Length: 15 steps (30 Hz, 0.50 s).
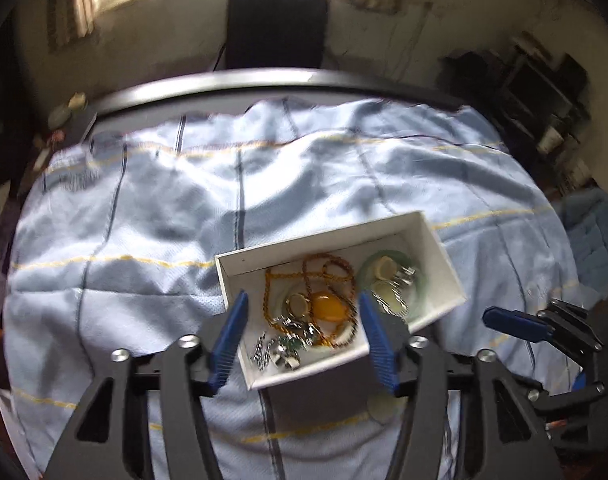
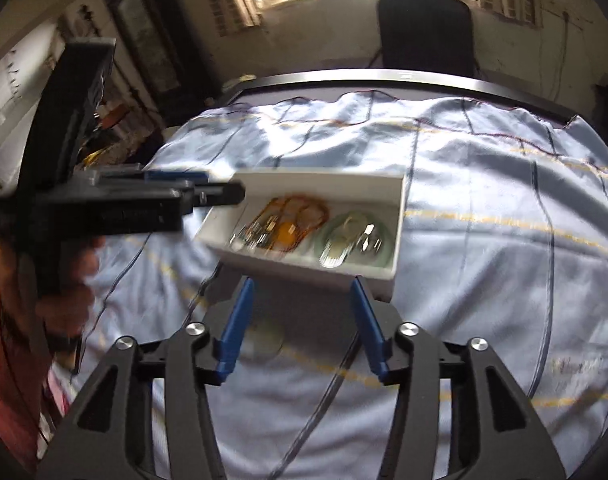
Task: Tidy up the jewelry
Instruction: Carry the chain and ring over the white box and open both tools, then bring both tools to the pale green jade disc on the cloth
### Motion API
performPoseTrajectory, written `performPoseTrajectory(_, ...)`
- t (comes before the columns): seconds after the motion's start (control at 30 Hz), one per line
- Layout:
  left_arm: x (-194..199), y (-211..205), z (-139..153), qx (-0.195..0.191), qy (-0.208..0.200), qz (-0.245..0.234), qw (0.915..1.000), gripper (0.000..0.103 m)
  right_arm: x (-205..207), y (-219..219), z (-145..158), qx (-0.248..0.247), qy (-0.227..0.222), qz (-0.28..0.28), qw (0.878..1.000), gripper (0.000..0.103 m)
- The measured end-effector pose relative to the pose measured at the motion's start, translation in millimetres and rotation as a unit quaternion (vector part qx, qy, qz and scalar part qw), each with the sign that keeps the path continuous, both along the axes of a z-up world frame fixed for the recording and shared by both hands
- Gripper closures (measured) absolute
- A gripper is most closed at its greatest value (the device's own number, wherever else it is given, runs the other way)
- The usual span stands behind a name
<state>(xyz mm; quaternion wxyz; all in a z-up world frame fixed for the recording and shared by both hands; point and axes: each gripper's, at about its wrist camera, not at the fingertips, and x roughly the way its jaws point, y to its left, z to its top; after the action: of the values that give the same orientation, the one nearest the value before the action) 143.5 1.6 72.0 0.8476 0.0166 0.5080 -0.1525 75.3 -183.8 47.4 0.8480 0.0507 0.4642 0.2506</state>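
A white open box [image 1: 443, 256] [image 2: 383, 184] lies on a pale blue striped cloth [image 1: 144, 208] [image 2: 483, 220]. It holds an amber bead necklace [image 1: 304, 268] with an orange oval pendant [image 1: 328, 307], a green bangle [image 1: 417, 292] [image 2: 385, 240] around pale stones, and small silver pieces [image 1: 282, 354] [image 2: 252, 236]. My left gripper [image 1: 302, 295] [image 2: 224, 190] hovers open over the box's left end, holding nothing. My right gripper [image 2: 302, 280] [image 1: 503, 320] is open and empty just short of the box's near wall. A pale round disc [image 1: 383, 408] [image 2: 268, 340] rests on the cloth in the box's shadow.
The cloth covers a dark-rimmed table [image 1: 264, 80] [image 2: 383, 78] with a black chair [image 1: 278, 26] [image 2: 425, 32] behind it under a bright window. Cluttered shelves [image 1: 543, 92] [image 2: 116, 92] stand beside the table. A hand and an orange sleeve [image 2: 8, 360] hold the left gripper.
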Motion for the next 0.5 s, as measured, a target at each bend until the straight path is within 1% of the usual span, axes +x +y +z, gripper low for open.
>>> performPoseTrajectory(0.1, -31, -1, -5, 0.005, -0.029, -0.037, 0.9989, 0.040, -22, -1, -20, 0.011, -0.006, 0.016, 1.000, 0.053)
performPoseTrajectory(0.17, -51, -3, -15, 0.005, -0.047, -0.067, 0.9966, 0.040, -31, 3, -34, -0.002, -0.013, 0.031, 0.999, 0.053)
performPoseTrajectory(0.23, -68, -4, -23, 0.004, -0.068, -0.100, 0.9927, 0.040, -36, 8, -47, -0.023, -0.027, 0.044, 0.998, 0.053)
performPoseTrajectory(0.3, -84, -7, -32, 0.012, -0.098, -0.147, 0.9842, 0.040, -40, 14, -54, -0.039, -0.037, 0.054, 0.997, 0.053)
performPoseTrajectory(0.33, -87, -8, -34, 0.016, -0.109, -0.162, 0.9806, 0.040, -41, 18, -57, -0.045, -0.044, 0.060, 0.996, 0.053)
performPoseTrajectory(0.37, -87, -9, -36, 0.017, -0.113, -0.173, 0.9782, 0.040, -42, 20, -58, -0.047, -0.049, 0.064, 0.996, 0.053)
performPoseTrajectory(0.43, -85, -8, -38, -0.003, -0.110, -0.207, 0.9721, 0.040, -45, 29, -60, -0.057, -0.063, 0.073, 0.994, 0.053)
performPoseTrajectory(0.5, -84, -8, -39, -0.015, -0.113, -0.231, 0.9663, 0.040, -45, 39, -61, -0.072, -0.071, 0.082, 0.991, 0.053)
